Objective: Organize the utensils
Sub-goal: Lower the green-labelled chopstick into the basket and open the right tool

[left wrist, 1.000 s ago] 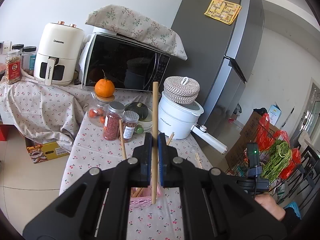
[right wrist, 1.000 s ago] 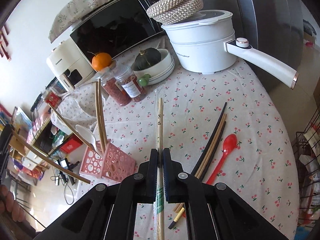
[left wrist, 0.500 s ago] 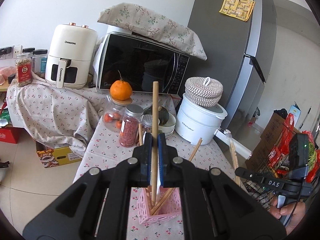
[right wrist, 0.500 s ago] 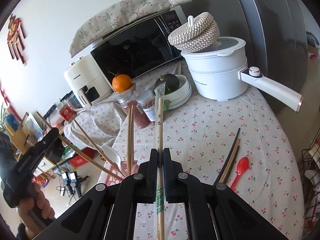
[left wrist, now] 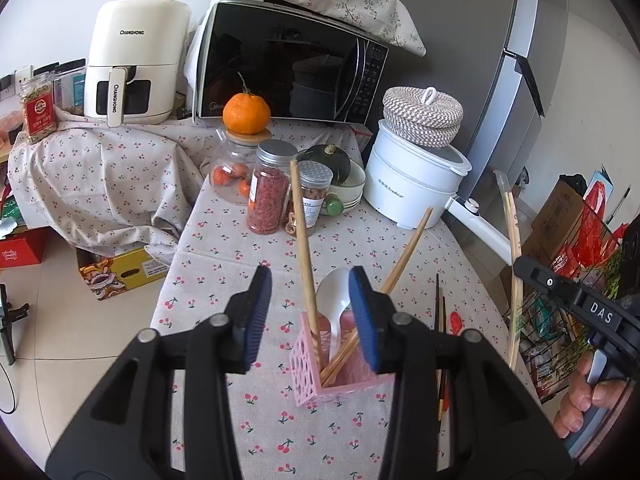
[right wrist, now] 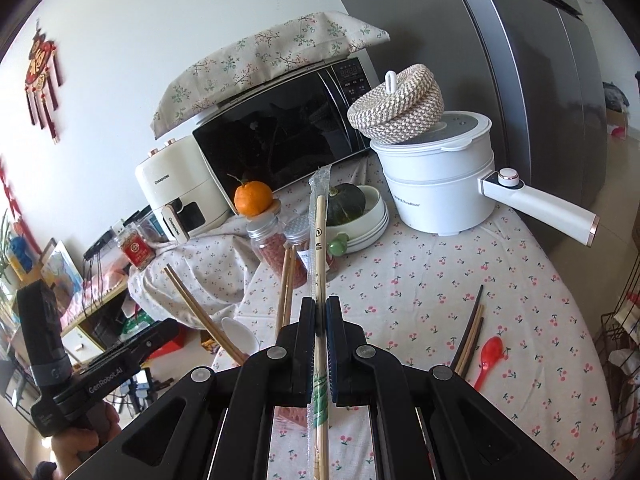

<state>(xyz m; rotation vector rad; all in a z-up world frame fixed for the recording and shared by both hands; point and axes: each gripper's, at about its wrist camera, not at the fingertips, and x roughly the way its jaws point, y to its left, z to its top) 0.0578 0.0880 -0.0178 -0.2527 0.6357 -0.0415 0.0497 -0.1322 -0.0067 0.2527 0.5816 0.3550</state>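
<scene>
My left gripper (left wrist: pixel 310 298) is open and empty just above a pink perforated utensil holder (left wrist: pixel 328 364) on the cherry-print tablecloth. The holder contains wooden chopsticks (left wrist: pixel 304 248) and a white spoon (left wrist: pixel 336 300). My right gripper (right wrist: pixel 320 316) is shut on a wrapped pair of wooden chopsticks (right wrist: pixel 319 248), held upright above the table; it also shows in the left wrist view (left wrist: pixel 514 264). Dark and wooden chopsticks (right wrist: pixel 470 336) and a red spoon (right wrist: pixel 490 356) lie on the table at the right.
Behind stand two spice jars (left wrist: pixel 270 188), a glass jar with an orange on top (left wrist: pixel 245 114), a bowl with a green squash (left wrist: pixel 332 160), a white electric pot (left wrist: pixel 416 184), a microwave (left wrist: pixel 288 64) and an air fryer (left wrist: pixel 134 60). A wire basket (left wrist: pixel 584 248) stands right of the table.
My left gripper has opened and released its wooden chopstick, which now stands in the pink holder. My right gripper has lifted the wrapped chopsticks up and toward the holder.
</scene>
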